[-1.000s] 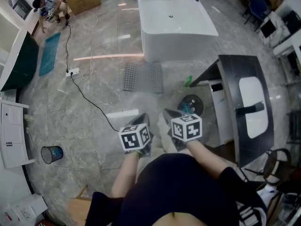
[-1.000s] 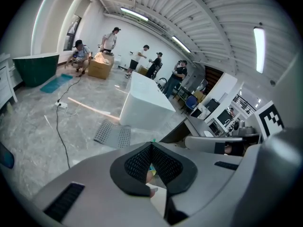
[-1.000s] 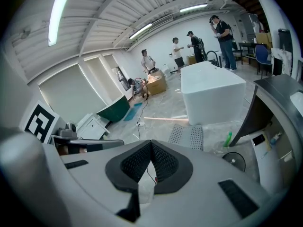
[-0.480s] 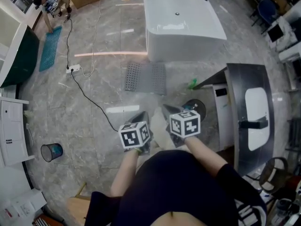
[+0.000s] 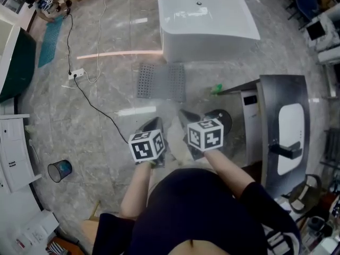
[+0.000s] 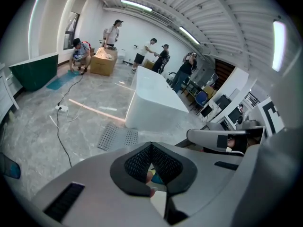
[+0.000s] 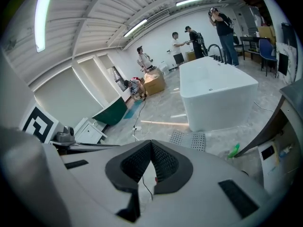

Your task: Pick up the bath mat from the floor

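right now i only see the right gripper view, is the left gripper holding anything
observer: no, the left gripper is shut with nothing between its jaws.
operator: ok am i over the mat yet
observer: not yet. From the head view, the right gripper and the left one both sit short of the bath mat, which lies ahead of them in front of the bathtub.
operator: anything off to my left
observer: a small bin stands far out on the left, nowhere near the line to the mat.
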